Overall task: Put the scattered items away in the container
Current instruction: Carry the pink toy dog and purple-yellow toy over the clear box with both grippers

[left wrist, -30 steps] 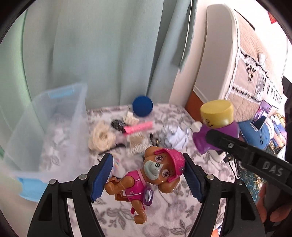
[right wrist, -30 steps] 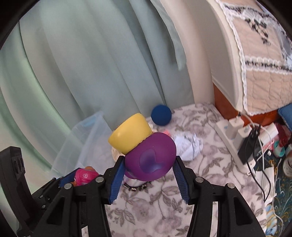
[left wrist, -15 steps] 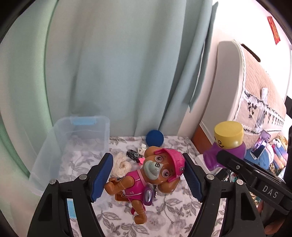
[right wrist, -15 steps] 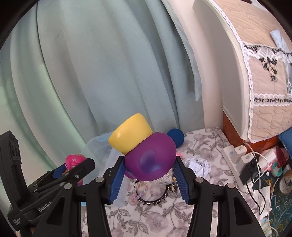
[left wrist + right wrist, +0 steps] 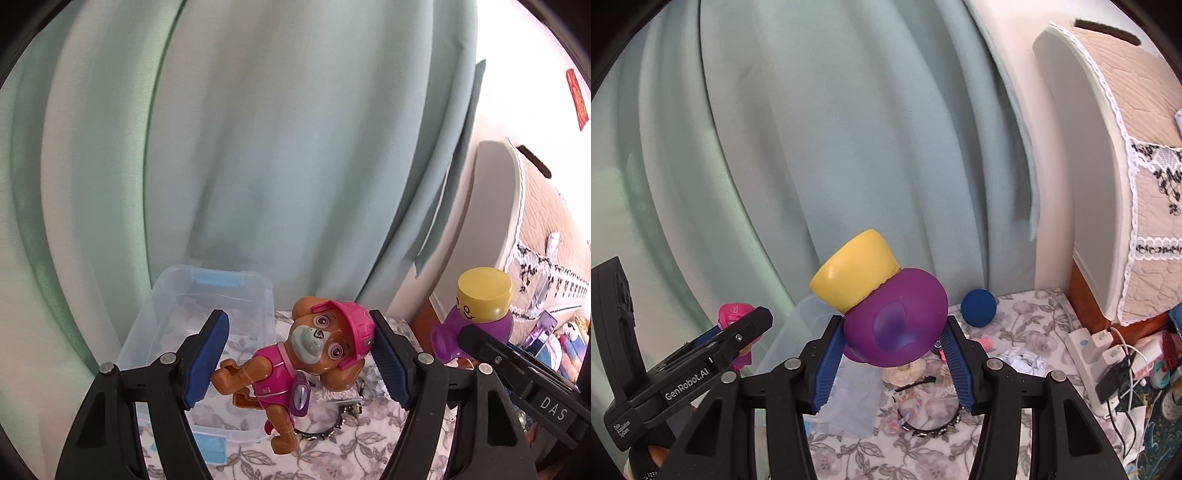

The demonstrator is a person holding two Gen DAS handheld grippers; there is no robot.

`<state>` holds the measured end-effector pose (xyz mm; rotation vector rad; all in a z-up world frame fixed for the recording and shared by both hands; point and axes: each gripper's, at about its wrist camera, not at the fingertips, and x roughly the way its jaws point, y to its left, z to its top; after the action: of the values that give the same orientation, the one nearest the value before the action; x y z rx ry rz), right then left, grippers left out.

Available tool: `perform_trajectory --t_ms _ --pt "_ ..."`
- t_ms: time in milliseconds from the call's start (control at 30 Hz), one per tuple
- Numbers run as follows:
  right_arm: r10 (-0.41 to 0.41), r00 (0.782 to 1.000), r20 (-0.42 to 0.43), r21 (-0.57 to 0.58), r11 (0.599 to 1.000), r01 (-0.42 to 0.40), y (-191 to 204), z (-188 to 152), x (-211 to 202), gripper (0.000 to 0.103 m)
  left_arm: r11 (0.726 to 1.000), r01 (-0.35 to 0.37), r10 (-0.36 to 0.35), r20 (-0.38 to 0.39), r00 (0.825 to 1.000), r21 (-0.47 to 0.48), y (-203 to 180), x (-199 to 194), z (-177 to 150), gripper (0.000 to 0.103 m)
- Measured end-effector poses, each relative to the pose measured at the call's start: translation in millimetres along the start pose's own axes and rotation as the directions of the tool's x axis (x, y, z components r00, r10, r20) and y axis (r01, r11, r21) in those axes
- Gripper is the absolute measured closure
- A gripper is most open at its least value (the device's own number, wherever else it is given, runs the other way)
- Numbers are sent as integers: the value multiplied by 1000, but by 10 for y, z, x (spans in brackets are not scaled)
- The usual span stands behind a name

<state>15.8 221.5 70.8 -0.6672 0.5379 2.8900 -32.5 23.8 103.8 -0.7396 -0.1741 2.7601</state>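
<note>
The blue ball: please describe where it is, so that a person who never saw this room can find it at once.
Find the pale green curtain and follow it down to the floral cloth. The blue ball rests there at the curtain's foot, left of the white power strip. It is the only plain, dark blue round thing among the small scattered pieces.

Surface: grey-and-white floral-print cloth (image 5: 1027,325). Resting on it: clear plastic storage bin with pale blue latches (image 5: 207,306) at left by the curtain; dark blue ball (image 5: 978,307) at back; crumpled white paper (image 5: 1023,360); black studded headband (image 5: 931,424); black hair clip (image 5: 916,384); cream fabric bundle (image 5: 905,371); small pink item (image 5: 985,343), unclear.
</note>
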Motion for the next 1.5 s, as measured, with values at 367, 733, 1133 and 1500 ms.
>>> perform_trajectory --t_ms 367,733,1133,1500 --pt "45 998 -41 -61 997 -48 468 -22 294 47 996 -41 41 3 999 -77 467 -29 20 26" --pt "69 991 -116 -104 991 -81 865 -150 735 47 987 -77 73 -32 997 -139 830 86 -88 26" --pt "85 971 -223 -145 982 -120 1207 -380 1232 47 972 -119 101 -96 990 -201 1251 336 -223 26" --pt "71 945 -320 -149 981 -124 1231 -624 1613 47 966 -134 99 -159 982 -223 1394 546 -359 26"
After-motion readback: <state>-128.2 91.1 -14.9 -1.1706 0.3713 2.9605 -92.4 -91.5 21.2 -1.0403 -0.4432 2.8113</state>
